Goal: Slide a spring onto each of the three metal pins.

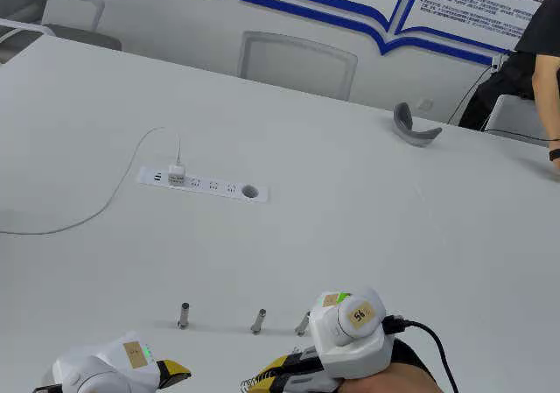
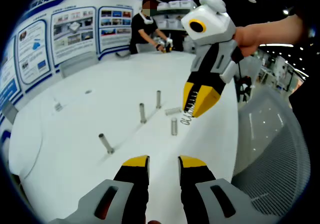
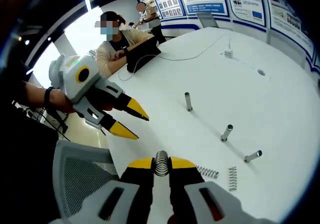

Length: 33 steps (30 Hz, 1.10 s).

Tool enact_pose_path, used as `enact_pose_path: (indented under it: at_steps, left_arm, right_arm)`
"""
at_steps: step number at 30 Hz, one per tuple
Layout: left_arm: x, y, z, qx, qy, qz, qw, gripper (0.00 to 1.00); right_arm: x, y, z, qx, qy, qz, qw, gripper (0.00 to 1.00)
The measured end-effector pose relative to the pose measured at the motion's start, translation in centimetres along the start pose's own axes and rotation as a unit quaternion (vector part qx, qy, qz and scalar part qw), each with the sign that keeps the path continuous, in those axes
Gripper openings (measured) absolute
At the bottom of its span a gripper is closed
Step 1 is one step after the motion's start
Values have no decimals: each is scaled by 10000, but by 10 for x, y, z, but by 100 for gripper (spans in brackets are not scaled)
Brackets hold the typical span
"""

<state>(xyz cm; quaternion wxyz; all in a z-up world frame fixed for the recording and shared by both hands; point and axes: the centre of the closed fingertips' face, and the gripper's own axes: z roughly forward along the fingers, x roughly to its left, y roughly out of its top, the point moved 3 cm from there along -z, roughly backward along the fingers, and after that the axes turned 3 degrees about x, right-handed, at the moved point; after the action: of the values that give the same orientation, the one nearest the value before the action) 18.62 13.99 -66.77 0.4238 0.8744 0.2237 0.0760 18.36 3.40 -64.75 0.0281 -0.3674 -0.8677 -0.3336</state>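
- Your right gripper (image 3: 160,168) was clamped on a coiled wire spring (image 3: 160,160), pinched between its yellow wedge-shaped tips at the bottom centre of the right gripper view.
- In the left gripper view that spring hung from the tips at centre right, above the table (image 1: 367,227).
- Your left gripper (image 2: 164,163) had its jaws apart, with nothing between them.
- The three metal pins (image 1: 258,321), short smooth cylinders, stood in a row at the lower centre of the head view, all bare.
- Two loose springs (image 3: 206,172) lay flat at the lower right of the right gripper view, near the nearest pin.
- The tabletop was plain, smooth and white, with a long white power strip (image 1: 201,184) left of centre in the head view.
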Motion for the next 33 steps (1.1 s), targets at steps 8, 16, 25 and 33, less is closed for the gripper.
enact_pose_path:
  at_steps: [8, 16, 25, 33]
  left_arm:
    - [24, -10, -6, 12, 342, -305, 9989, 31]
    - [39, -20, -12, 11, 534, -506, 9973, 33]
    - [51, -26, -17, -11, 667, -692, 9954, 36]
    - [60, -31, -20, -35, 784, -801, 9937, 43]
  right_arm:
    - [-13, 14, 10, 41, -77, -52, 9999, 12]
    - [-21, 26, 18, 40, -47, -65, 10000, 12]
    - [-28, 35, 28, 175, -22, -158, 9997, 12]
    - [-34, 50, 39, 271, -57, -250, 9993, 12]
